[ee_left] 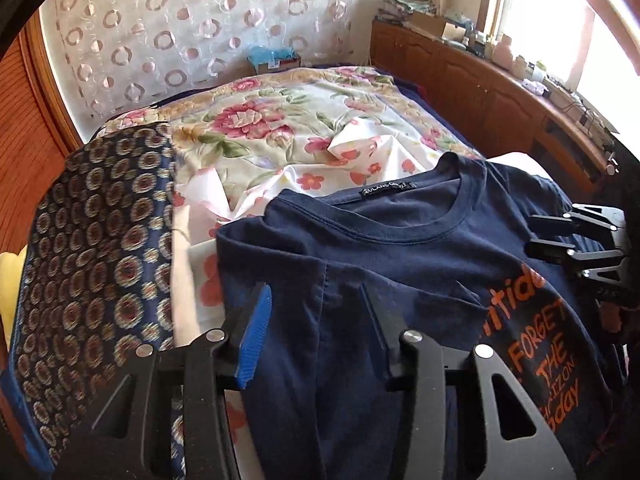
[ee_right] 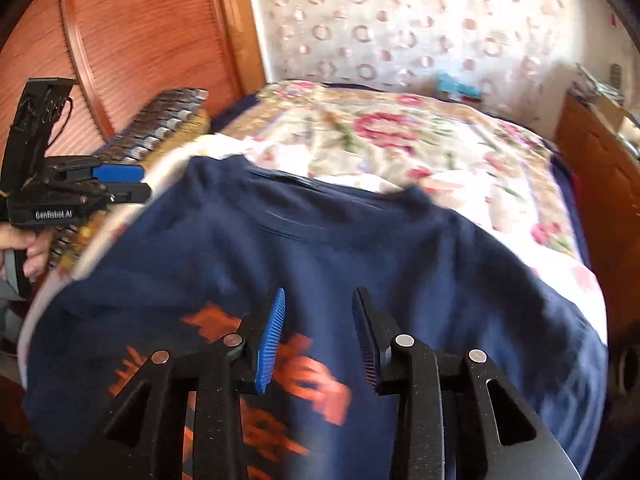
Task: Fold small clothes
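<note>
A navy T-shirt [ee_left: 400, 264] with orange lettering lies face up on the bed, its collar toward the far side. In the left wrist view my left gripper [ee_left: 316, 320] hovers over the shirt's left sleeve area, jaws apart, with a fabric crease running between the fingers and no pad pressing on it. My right gripper [ee_left: 530, 234] reaches in from the right edge over the shirt's other shoulder, fingers apart. In the blurred right wrist view the right gripper [ee_right: 320, 320] stands open above the orange print of the T-shirt [ee_right: 320, 240]. The left gripper [ee_right: 146, 182] shows at the shirt's left edge, held by a hand [ee_right: 32, 248].
The shirt rests on a floral bedspread [ee_left: 280, 120]. A dark blue patterned cushion [ee_left: 100, 240] lies to the left. A wooden cabinet [ee_left: 480, 92] with clutter on top runs along the right under a bright window. A ringed curtain [ee_left: 180, 20] hangs behind, and a wooden panel [ee_right: 140, 40] stands at the left.
</note>
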`<state>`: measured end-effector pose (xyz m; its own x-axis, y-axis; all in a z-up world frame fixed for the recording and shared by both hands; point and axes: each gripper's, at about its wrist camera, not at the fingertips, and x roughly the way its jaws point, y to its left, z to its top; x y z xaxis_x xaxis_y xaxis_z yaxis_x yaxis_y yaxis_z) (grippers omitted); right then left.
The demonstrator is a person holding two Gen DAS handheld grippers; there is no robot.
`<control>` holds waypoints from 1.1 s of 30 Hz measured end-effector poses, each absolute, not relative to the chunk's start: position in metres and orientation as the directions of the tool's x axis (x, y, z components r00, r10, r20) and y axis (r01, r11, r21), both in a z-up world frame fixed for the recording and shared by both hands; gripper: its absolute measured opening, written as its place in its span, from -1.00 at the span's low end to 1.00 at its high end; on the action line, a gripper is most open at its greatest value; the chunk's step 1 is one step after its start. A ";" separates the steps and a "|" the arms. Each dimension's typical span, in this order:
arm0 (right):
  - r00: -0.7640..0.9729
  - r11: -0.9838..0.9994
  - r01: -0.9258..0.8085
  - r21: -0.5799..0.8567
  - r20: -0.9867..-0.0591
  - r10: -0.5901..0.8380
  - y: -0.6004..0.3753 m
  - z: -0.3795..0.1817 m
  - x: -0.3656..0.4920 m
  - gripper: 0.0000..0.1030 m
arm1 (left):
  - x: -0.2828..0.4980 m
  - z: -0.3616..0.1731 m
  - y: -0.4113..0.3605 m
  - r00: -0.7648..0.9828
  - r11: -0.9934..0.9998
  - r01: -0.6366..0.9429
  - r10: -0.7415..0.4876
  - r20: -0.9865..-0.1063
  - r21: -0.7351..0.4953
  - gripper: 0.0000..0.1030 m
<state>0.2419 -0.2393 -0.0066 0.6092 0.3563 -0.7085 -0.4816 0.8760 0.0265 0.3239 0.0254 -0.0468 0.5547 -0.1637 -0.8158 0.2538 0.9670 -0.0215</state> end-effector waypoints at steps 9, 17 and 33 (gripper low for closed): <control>0.635 0.909 -0.416 -0.018 -0.722 0.276 -0.258 -0.031 0.240 -0.26 | 0.353 -0.080 0.013 0.480 0.976 0.219 -0.096 -0.872 0.013 -0.11; 0.625 0.904 -0.428 0.016 -0.717 0.309 -0.264 -0.026 0.243 -0.17 | 0.346 -0.079 0.010 0.507 0.972 0.235 -0.116 -0.854 0.007 -0.85; 0.626 0.904 -0.427 0.010 -0.719 0.303 -0.268 -0.022 0.242 -0.15 | 0.325 -0.005 0.102 0.679 0.991 0.024 0.082 -0.730 0.134 -0.90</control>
